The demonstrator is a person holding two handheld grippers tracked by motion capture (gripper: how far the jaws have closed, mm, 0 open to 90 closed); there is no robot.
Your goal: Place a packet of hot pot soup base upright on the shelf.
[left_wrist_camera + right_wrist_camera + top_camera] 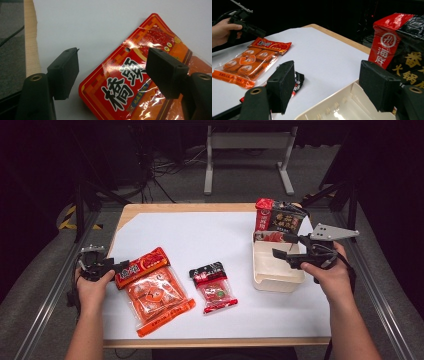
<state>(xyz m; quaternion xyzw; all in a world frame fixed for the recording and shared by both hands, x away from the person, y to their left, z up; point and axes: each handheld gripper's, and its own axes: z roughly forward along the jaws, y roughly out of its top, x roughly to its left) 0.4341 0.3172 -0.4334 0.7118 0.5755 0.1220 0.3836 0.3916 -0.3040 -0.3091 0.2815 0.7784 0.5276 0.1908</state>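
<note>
A: Left gripper, state?

B: Jaws wide, nothing pinched. Straddling the top header of the large orange-red crinkly plastic snack bag, one jaw off to the side over white paper, the other above the printed band. No pad contact visible.

A: Location of bag?

B: Flat on the white paper sheet covering the desk, left side, header toward the left hand. Small red-and-black sachet just beside it, apart.

A: Handling?

B: Probably light, floppy, slick film; several wrapped pieces inside, likely to sag and swing if lifted by one corner. Best bet: flat sealed header near the hang hole, stiffer and thin enough to pinch. Avoid the clear body, likely to slip or crush contents.

A: Pose?

B: Left gripper low, pointing across the desk toward the bag. Right gripper hovering above the cream plastic tray, jaws wide and empty, beside the upright black-and-red pouch.
</note>
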